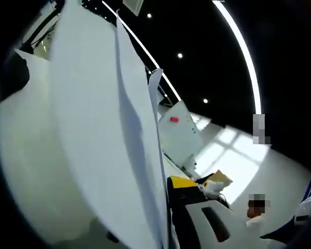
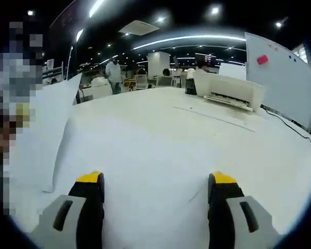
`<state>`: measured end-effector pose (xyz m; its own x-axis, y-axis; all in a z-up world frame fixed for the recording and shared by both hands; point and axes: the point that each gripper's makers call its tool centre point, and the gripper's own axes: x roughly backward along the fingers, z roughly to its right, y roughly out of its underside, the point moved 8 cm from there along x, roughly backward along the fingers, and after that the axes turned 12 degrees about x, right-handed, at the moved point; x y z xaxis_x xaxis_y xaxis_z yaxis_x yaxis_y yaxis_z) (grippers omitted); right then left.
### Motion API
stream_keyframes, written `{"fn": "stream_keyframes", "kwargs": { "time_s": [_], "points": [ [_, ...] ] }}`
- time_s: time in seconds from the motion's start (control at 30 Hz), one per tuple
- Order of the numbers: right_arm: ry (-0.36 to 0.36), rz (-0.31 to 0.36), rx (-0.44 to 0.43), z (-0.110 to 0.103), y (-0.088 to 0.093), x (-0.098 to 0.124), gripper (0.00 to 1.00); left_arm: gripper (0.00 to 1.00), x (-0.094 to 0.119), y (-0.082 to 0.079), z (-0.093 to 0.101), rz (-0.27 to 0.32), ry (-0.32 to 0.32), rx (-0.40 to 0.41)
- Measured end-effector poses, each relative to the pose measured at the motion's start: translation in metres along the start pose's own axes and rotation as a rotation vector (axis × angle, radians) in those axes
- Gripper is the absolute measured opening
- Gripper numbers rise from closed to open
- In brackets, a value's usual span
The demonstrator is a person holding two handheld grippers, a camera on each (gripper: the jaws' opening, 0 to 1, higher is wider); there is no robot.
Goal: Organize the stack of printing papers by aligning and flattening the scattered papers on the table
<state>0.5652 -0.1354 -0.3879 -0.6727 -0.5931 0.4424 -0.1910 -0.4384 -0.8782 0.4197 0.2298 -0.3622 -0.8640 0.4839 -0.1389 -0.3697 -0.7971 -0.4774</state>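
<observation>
Your right gripper (image 2: 155,194) hangs wide open and empty over the table (image 2: 280,155), with a sheet (image 2: 140,171) flat at 12 o'clock between its jaws. Your left gripper's (image 1: 171,218) grip I cannot tell; papers (image 1: 93,129) stand on edge at its 10 o'clock, the nearer job.

We see a dark ceiling (image 2: 160,13) w/ strip lights (image 2: 189,37), a whiteboard (image 2: 280,78) at right, a printer (image 2: 229,89) on the white surface (image 2: 155,119).
</observation>
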Motion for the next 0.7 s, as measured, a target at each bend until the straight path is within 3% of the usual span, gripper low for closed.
{"fn": "stream_keyframes", "kwargs": {
  "time_s": [0.7],
  "points": [
    [-0.039, -0.005, 0.014, -0.01, 0.0, 0.009, 0.53, 0.06, -0.002, 0.003, 0.002, -0.004, -0.001, 0.0]
  ]
}}
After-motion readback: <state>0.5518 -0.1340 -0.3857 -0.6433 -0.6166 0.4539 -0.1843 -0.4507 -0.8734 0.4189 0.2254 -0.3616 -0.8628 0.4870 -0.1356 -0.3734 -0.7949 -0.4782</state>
